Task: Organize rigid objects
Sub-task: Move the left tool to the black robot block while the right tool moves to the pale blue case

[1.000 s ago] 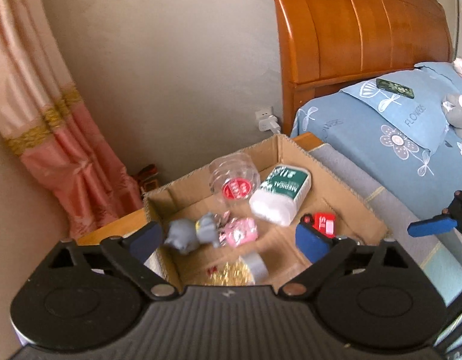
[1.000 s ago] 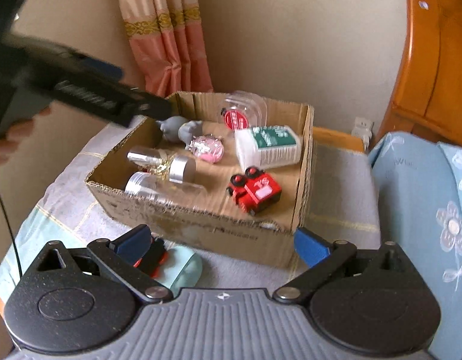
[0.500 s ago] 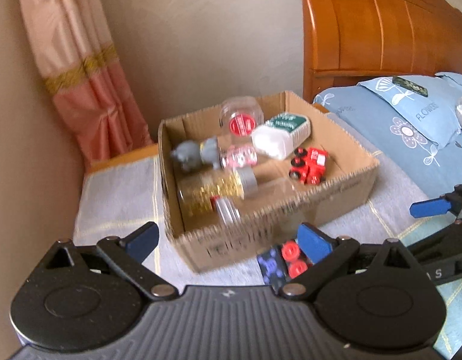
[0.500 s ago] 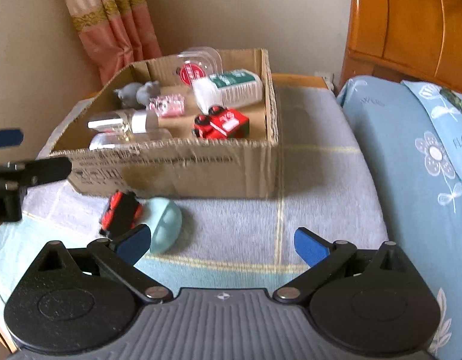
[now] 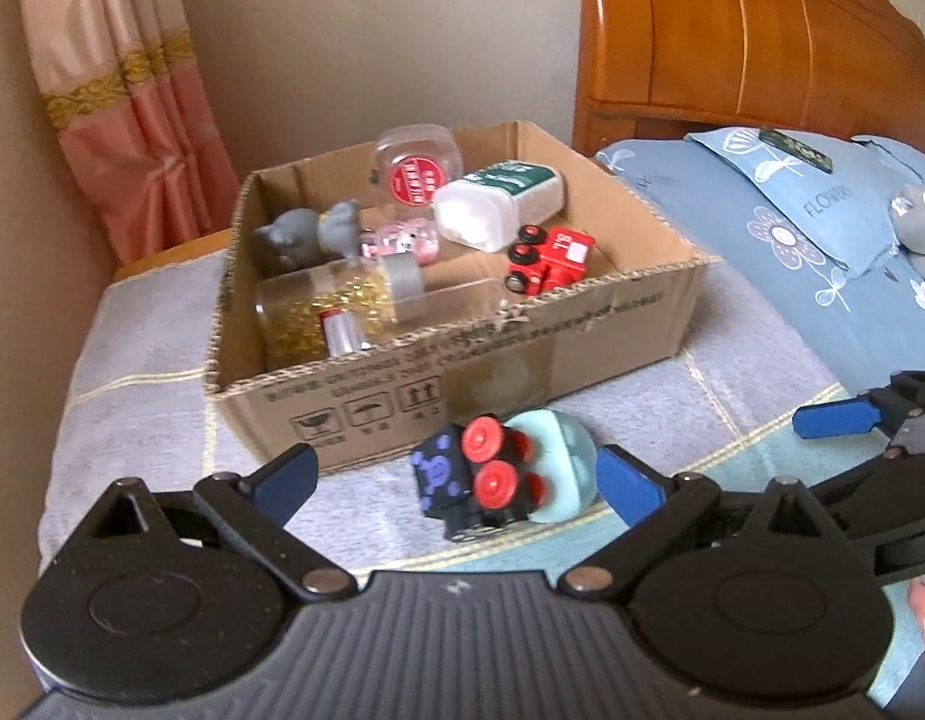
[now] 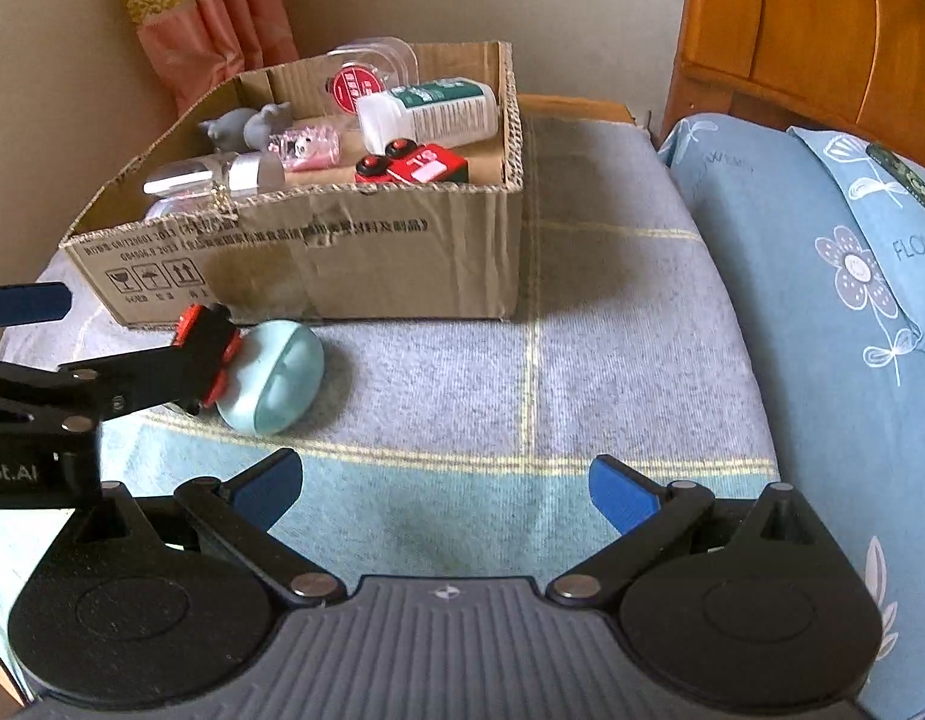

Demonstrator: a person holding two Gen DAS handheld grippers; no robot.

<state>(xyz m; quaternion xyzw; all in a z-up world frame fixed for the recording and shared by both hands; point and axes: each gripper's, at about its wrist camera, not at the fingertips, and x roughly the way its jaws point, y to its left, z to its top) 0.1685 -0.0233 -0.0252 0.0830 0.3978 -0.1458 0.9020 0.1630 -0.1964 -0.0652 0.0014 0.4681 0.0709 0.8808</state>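
Ahead of the left gripper [image 5: 453, 474], the cardboard box [image 5: 612, 324] stands on a grey-and-blue cloth [image 6: 582, 372], its front wall facing both grippers. The black toy train [image 5: 471, 483] with red wheels lies on its side just in front of that wall, touching a pale teal round object [image 5: 567, 468] on its right. Open cloth stretches ahead of the right gripper [image 6: 444, 489] and along the box's right side up to the blue bedding [image 6: 792, 252].

The left wrist view looks down into the box: a jar of gold beads [image 5: 330, 306], a grey figure [image 5: 309, 231], a pink item [image 5: 402, 240], a red-lidded clear tub [image 5: 414, 168], a white bottle with a green label [image 5: 498, 201] and a red toy vehicle [image 5: 549, 258]. The right wrist view sees these lower, over the box rim, and alone shows one black link of the left gripper lying across the black train.

The left gripper's jaws are spread wide, the train and teal object between its blue fingertips [image 5: 285, 477] without clear contact. The right gripper is equally wide open, holding nothing, with bare cloth between its fingertips [image 6: 618, 492].
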